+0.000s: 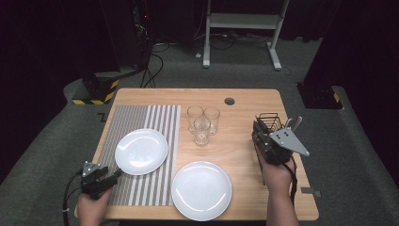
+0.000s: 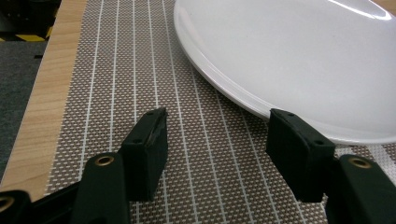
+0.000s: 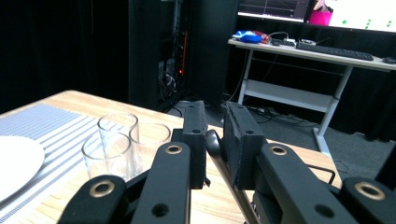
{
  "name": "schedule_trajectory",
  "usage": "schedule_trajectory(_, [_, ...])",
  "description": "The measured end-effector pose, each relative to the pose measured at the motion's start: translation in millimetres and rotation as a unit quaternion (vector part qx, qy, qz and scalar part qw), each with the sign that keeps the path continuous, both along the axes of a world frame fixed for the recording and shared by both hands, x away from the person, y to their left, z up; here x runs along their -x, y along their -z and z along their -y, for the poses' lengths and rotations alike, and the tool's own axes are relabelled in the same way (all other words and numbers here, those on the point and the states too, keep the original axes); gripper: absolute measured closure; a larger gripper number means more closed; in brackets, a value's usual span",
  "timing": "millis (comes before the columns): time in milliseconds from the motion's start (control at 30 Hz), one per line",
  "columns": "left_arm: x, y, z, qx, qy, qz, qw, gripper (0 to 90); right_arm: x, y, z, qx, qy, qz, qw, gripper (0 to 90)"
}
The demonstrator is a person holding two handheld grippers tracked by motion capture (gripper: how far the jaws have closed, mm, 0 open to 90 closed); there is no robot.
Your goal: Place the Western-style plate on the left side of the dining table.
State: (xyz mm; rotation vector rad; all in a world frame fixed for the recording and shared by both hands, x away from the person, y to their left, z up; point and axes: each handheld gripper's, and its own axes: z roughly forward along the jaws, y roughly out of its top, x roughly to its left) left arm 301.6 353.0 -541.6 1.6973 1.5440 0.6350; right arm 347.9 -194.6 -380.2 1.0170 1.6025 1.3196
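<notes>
The right gripper (image 1: 261, 130) is near the right edge of the wooden bench (image 1: 244, 141), just by a black wire basket (image 1: 271, 121). In the right gripper view, its two black jaws are pinching a thin metal handle (image 3: 215, 148) of something like a spoon or fork. Which one it is cannot be told. The handle runs down between the jaws and out of sight below.

The left gripper (image 1: 109, 177) lies low at the near left corner of the bench, over a striped mat (image 1: 155, 117). Its jaws are spread wide with nothing between them. A white plate (image 2: 299, 60) sits on the mat, and one jaw is just beside the plate's rim.

A second white plate (image 1: 201, 190) rests on the bare wood at the near edge. Three clear glasses (image 1: 203, 123) stand close together in the middle of the bench.
</notes>
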Motion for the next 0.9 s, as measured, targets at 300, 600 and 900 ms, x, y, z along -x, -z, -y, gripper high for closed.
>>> schedule_trajectory(300, [0.3, 0.0, 0.3, -0.003, 0.000, 0.001, 1.0000, 38.8, 4.5, -4.1, 11.7, -0.027, -0.001, 0.012, 0.9996, 80.3])
schedule_trajectory(600, [0.2, 0.0, -0.1, -0.003, -0.002, 0.000, 1.0000, 39.0, 6.2, -6.1, 23.4, -0.050, -0.001, 0.017, 0.9986, 80.9])
schedule_trajectory(900, [-0.1, 0.0, -0.3, -0.001, -0.001, -0.001, 1.0000, 39.2, 7.2, -3.9, 23.0, -0.038, 0.004, 0.028, 0.9989, 80.2])
